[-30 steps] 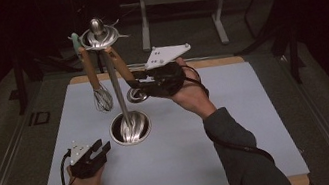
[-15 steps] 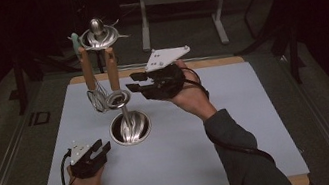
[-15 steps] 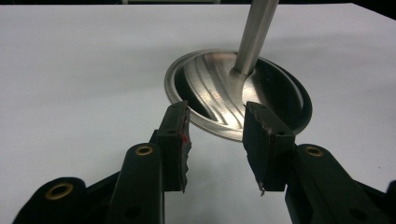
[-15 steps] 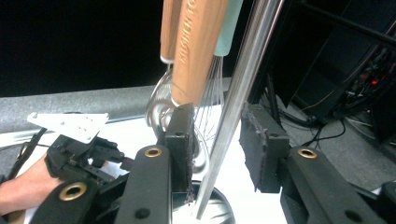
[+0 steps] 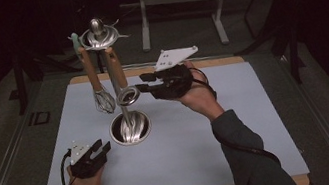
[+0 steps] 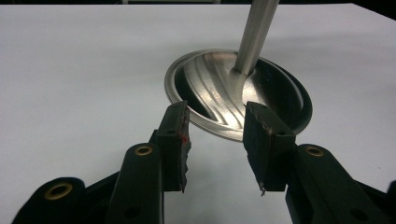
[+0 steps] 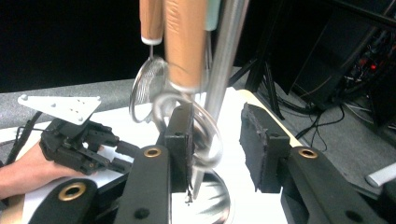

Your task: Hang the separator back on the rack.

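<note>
The ring tool [image 5: 127, 96] with the wooden handle hangs from the top of the metal stand [image 5: 129, 127], just in front of your right claw [image 5: 143, 83]. Your right claw is spread wide and holds nothing. One of its fingers [image 7: 180, 140] sits right by the ring. So the tool is not grabbed yet; I think you need to close on it and lift it off. The whisk [image 5: 104, 101] hangs just past it. Your left claw [image 5: 101, 148] is spread too, resting on the mat [image 5: 258, 117] close to the stand's round base.
</note>
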A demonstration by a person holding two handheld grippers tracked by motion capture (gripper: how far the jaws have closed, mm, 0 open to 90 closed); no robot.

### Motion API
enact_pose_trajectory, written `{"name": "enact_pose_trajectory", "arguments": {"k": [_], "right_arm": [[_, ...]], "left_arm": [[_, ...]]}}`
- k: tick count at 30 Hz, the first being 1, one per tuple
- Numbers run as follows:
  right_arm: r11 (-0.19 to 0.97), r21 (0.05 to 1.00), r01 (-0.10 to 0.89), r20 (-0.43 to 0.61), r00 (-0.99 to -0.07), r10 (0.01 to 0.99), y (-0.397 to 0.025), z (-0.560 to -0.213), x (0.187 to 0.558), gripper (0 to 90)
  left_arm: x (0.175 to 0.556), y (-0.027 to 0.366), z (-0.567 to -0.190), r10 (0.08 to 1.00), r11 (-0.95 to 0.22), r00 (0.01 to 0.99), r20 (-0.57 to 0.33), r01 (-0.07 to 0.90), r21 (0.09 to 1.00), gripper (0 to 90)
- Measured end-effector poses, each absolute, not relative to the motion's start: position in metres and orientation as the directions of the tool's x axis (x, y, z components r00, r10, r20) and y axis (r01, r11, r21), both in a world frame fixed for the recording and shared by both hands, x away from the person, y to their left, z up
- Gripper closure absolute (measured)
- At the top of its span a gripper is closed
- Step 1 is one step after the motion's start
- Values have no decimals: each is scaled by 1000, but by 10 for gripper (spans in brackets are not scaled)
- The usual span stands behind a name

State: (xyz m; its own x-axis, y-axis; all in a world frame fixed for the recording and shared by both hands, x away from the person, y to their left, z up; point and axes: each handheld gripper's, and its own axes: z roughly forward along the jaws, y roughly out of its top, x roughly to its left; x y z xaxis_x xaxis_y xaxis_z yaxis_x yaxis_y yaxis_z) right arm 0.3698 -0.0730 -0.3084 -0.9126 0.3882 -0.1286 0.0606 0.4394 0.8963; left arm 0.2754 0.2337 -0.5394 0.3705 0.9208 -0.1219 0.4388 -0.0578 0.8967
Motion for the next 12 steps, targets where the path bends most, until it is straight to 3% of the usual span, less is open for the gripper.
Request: {"name": "enact_pose_trajectory", "arguments": {"k": [8,11,12], "right_arm": [[449,887,111,-105,-897,430,-102,-320,377,619],[446,885,135,-86,-894,440,-109,-324,380,579],[438,882,176,-49,-889,456,-120,-331,385,488]], "left_arm": [[276,233,-539,922,-60,369,-120,440,896,601],[276,234,-539,922,-57,368,-122,441,896,596],[276,234,-539,923,-55,365,-124,442,895,591]]}}
